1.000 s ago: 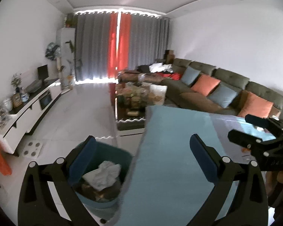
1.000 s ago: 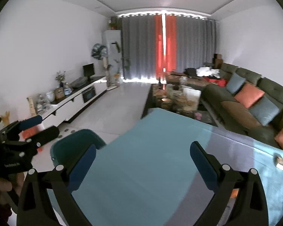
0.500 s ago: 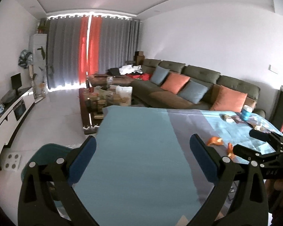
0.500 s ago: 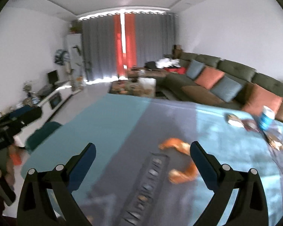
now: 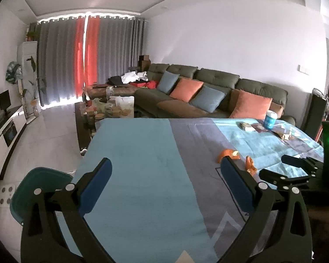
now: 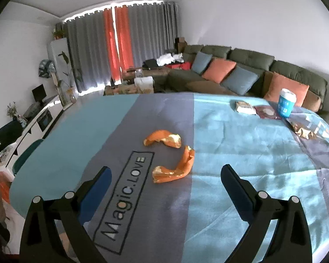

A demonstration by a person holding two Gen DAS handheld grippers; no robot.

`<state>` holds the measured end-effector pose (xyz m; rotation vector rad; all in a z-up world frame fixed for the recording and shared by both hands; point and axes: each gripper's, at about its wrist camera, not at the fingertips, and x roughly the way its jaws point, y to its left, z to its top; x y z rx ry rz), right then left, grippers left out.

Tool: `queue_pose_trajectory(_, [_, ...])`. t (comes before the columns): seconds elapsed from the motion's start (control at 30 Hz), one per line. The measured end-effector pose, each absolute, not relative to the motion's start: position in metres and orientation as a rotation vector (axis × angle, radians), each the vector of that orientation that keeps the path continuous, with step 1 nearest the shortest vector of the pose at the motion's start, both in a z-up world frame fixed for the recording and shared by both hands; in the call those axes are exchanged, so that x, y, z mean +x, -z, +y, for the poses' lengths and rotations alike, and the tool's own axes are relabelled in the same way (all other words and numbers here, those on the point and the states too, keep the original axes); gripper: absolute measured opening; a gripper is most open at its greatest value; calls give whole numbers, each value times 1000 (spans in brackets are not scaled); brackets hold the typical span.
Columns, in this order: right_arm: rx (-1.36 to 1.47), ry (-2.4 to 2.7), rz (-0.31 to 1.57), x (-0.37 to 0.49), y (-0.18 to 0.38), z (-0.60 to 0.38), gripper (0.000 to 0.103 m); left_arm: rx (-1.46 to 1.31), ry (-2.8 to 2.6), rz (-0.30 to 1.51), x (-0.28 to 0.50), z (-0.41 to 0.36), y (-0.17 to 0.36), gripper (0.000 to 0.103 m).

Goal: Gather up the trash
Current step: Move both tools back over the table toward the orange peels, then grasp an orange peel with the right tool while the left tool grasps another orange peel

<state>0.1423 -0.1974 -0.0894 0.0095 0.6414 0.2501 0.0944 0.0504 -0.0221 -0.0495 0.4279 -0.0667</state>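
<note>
My right gripper [image 6: 164, 182] hovers, jaws spread and empty, over the near orange peel [image 6: 174, 167]; left gripper [image 5: 164, 182] likewise released; the curled peel may, I suspect, slip sideways on the cloth [image 6: 241, 153].

I see two orange peels on the bench, lying just apart from each other on its grey stripe. The far peel [image 6: 163, 139] is a curled strip, orange skin up, with pale pith showing at its right end. The near peel [image 6: 175, 168] is a longer hooked strip, bent up at its far end, with pith showing at its near left tip. At the far right of the bench lie flat wrappers: a pale one [image 6: 243, 107], a dark red one [image 6: 266, 111], and a crumpled foil one [image 6: 301, 130]. A teal trash bin [image 5: 36, 189] stands on the floor off the bench's near left corner.
</note>
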Motion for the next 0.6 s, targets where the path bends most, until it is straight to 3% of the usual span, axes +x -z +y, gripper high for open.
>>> queue_pose_trajectory(0.13, [24,-239,699,157,99,-197,84,-36,83,444,104,44,26,97])
queue_pose_trajectory(0.2, [31,-233,732,165,104,-197,71,-30,94,449,110,40,28,98])
queue_pose_trajectory(0.43, [50,-241,803,184,119,-194,62,1,147,463,137,24,33,98])
queue_pose_trajectory(0.6, [45,-244,833,189,125,-191,49,25,187,468,162,12,34,98])
